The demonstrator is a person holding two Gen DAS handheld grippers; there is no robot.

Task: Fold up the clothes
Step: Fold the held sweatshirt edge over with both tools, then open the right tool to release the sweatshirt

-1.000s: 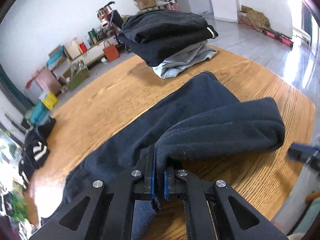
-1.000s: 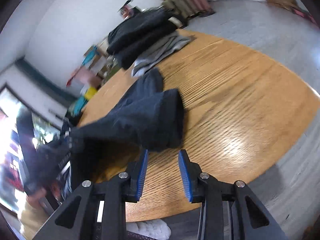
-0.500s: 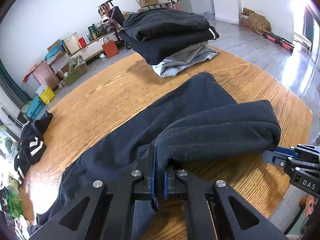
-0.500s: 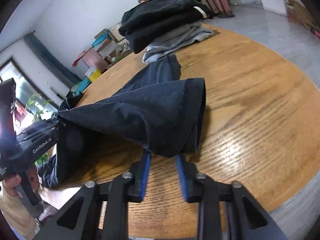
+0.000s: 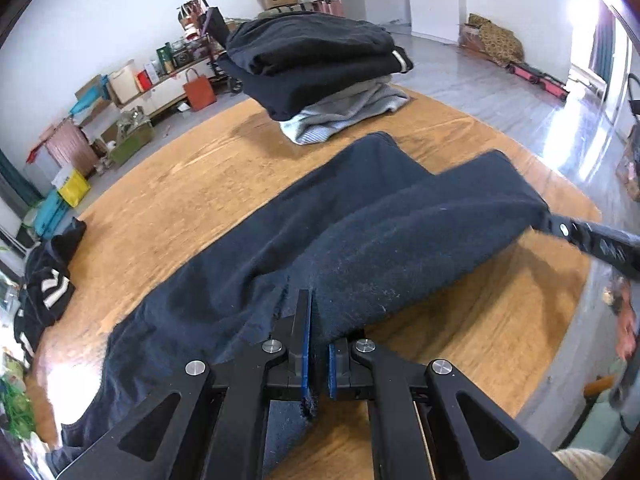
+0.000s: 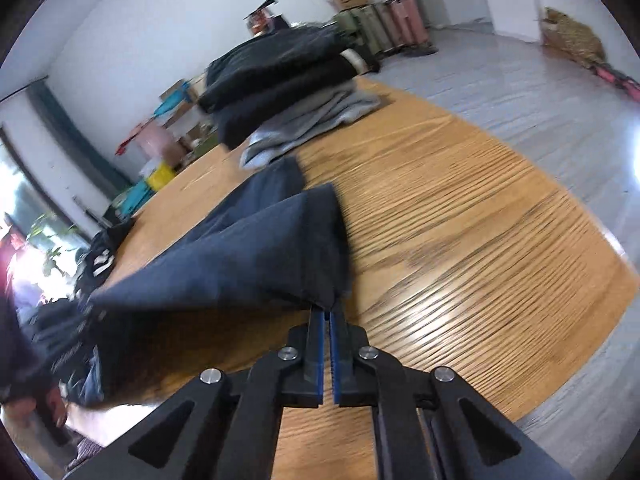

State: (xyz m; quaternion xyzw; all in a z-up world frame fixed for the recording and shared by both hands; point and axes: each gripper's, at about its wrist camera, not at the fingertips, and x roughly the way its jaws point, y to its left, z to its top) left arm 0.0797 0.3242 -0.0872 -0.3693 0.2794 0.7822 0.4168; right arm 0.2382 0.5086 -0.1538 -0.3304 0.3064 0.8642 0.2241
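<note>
A dark navy garment [image 5: 304,224] lies stretched across the round wooden table [image 5: 168,200], with one part folded back and lifted off the wood. My left gripper [image 5: 318,316] is shut on the near edge of that fold. In the right wrist view my right gripper [image 6: 329,312] is shut on the fold's other corner, and the navy garment [image 6: 256,256] hangs taut from it toward the left. The right gripper's black arm [image 5: 600,244] shows at the right end of the fold in the left wrist view.
A stack of folded dark and grey clothes [image 5: 320,68] sits at the table's far side. A black garment with white marks [image 5: 44,288] hangs over the left edge. Boxes and bags [image 5: 120,92] line the far wall. A person's hand [image 5: 624,344] shows at right.
My right gripper moved in from open and closed on the fold's corner. The folded part has been lifted and pulled taut between the two grippers. My left gripper stayed clamped.
</note>
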